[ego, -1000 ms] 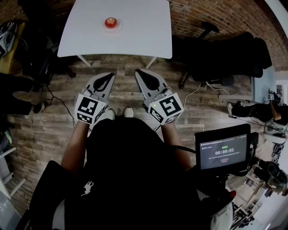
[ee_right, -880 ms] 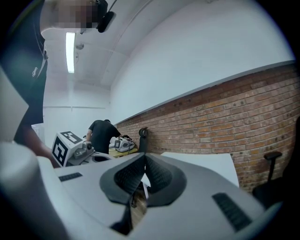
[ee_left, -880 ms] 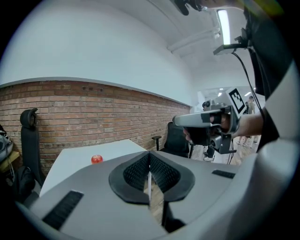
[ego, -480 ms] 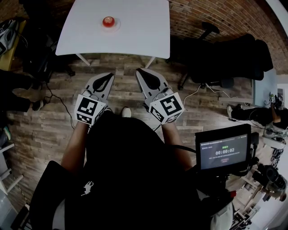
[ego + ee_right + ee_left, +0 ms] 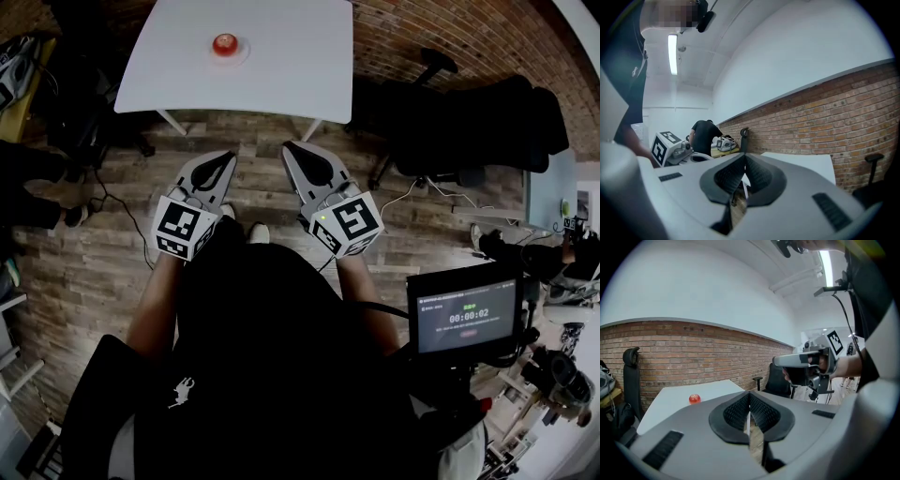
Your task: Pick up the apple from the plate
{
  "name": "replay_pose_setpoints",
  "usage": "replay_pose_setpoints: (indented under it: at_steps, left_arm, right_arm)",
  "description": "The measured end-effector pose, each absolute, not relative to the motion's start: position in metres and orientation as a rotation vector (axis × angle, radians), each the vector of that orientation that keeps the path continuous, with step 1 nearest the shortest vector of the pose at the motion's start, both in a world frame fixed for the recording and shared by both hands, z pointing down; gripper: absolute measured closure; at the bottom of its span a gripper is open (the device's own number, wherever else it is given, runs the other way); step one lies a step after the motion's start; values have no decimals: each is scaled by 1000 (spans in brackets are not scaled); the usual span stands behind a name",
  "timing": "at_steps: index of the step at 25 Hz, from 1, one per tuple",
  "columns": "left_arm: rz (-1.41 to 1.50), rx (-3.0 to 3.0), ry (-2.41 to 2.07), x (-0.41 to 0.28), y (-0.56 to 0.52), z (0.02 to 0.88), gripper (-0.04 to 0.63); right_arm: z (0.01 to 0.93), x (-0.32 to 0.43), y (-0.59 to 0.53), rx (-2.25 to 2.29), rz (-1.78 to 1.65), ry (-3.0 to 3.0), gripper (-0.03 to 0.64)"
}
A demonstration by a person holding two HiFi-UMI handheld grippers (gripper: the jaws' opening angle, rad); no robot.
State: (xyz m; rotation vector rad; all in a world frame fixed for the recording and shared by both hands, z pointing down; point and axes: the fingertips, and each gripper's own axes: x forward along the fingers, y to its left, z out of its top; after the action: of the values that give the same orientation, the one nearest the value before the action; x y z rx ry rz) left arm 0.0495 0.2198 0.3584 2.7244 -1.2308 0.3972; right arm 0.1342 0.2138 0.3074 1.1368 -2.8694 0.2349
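A red apple (image 5: 224, 43) sits on a small white plate (image 5: 232, 56) near the far edge of a white table (image 5: 281, 80). Both grippers are held over the wooden floor, well short of the table. My left gripper (image 5: 228, 158) is shut with nothing between its jaws, and its own view shows the apple (image 5: 694, 399) far ahead to the left. My right gripper (image 5: 290, 150) is also shut and empty, beside the left one. The right gripper view shows the table (image 5: 806, 164) but not the apple.
A black office chair (image 5: 469, 112) stands right of the table. A monitor on a rig (image 5: 464, 314) is at the person's right side. Another person's legs (image 5: 37, 187) and cables (image 5: 117, 211) lie at the left. A brick wall (image 5: 693, 352) runs behind the table.
The table and apple sit a little higher and further left in the head view, and the person's feet have shifted. Both grippers remain shut, side by side.
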Motion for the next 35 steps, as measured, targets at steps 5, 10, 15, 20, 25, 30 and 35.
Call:
replay_pose_setpoints:
  at_steps: [5, 10, 15, 20, 25, 30, 35]
  left_arm:
    - [393, 2726, -1247, 49, 219, 353, 589]
    - [394, 2718, -1254, 42, 217, 357, 589]
    - [401, 2717, -1254, 38, 213, 358, 589]
    - [401, 2714, -1251, 28, 199, 364, 589]
    - [409, 2704, -1235, 18, 178, 367, 589]
    - [423, 2686, -1222, 4, 149, 374, 589]
    - [390, 2721, -1217, -6, 116, 370, 589]
  right_arm:
    - [304, 134, 213, 1129, 232, -2876, 612]
    - [306, 129, 211, 1119, 227, -2879, 612]
    - [308, 127, 207, 1127, 237, -2871, 612]
    - [312, 117, 194, 1122, 238, -2865, 612]
    - [315, 108, 172, 1125, 251, -2855, 612]
    - [318, 97, 143, 1134, 256, -2844, 612]
    - [319, 83, 115, 1141, 258, -2832, 612]
